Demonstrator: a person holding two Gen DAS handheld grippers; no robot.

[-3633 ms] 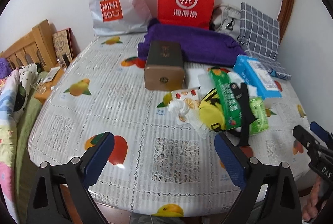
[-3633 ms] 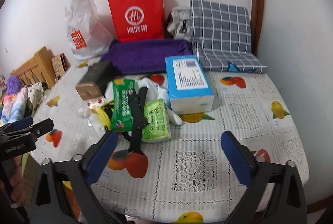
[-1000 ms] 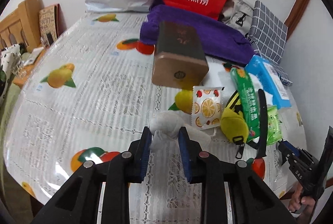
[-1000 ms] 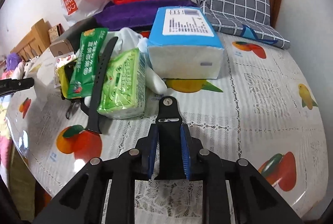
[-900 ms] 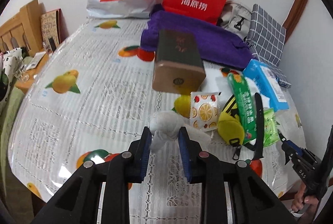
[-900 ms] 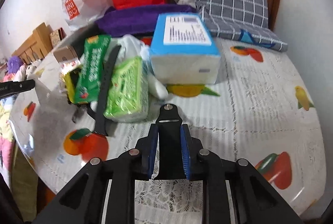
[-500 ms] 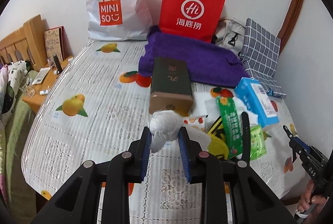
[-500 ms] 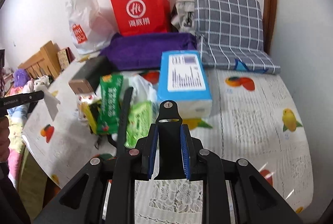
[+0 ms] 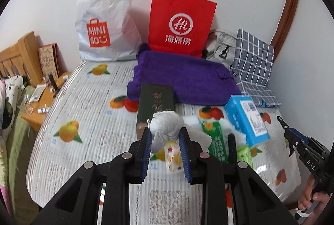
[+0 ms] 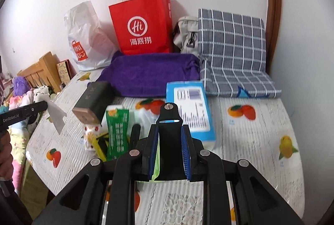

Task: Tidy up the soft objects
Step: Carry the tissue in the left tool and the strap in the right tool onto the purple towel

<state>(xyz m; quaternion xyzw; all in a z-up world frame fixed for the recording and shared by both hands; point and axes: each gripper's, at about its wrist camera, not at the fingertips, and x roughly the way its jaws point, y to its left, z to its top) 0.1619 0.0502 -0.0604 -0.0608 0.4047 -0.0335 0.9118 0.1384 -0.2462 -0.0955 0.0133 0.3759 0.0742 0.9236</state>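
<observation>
Left tongs (image 9: pixel 166 139) pinch a white cloth wad (image 9: pixel 165 127); right tongs (image 10: pixel 169 147) clamp a black strap (image 10: pixel 169 135) above the table (image 10: pixel 261 141).

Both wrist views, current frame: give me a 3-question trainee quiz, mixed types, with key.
1. True or false: the left gripper is shut on a white wadded cloth.
2. Multiple choice: what is the right gripper holding? A) the blue tissue pack B) a black strap C) the green packet
3. Fill in: the purple towel lies in front of the red ___.

Key:
1. True. The cloth is pinched between the blue pads, lifted above the table.
2. B. The strap end with a metal stud stands up between the pads.
3. Paper bag, which stands against the wall.
</observation>
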